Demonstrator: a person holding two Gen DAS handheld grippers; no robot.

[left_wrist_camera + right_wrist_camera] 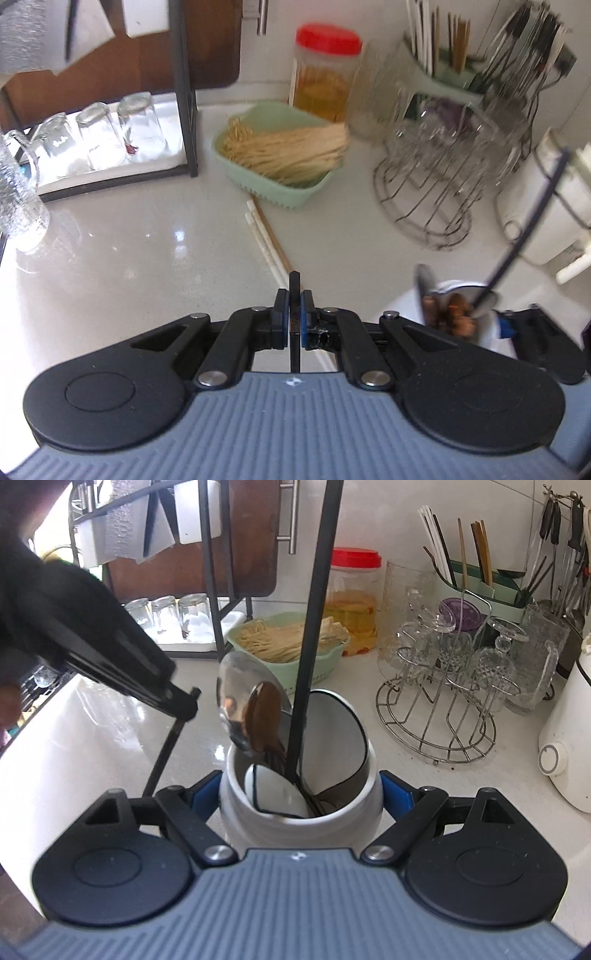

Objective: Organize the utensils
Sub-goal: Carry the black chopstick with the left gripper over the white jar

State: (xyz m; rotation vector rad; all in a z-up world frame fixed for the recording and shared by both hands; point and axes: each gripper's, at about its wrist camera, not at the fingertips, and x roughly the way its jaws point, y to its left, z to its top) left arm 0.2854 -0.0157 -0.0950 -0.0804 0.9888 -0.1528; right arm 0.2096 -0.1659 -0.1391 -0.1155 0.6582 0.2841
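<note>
While the right gripper (301, 797) clamps the white utensil holder (295, 808) standing on the pale surface (129, 258), the left gripper (294, 317) pinches a thin black utensil (294, 295) above the loose chopsticks (267, 240).

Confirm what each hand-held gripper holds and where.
Left hand-held gripper: shut on a thin black utensil, near its upper end. Right hand-held gripper: clamps the white utensil holder by its sides, just below the rim.
</note>
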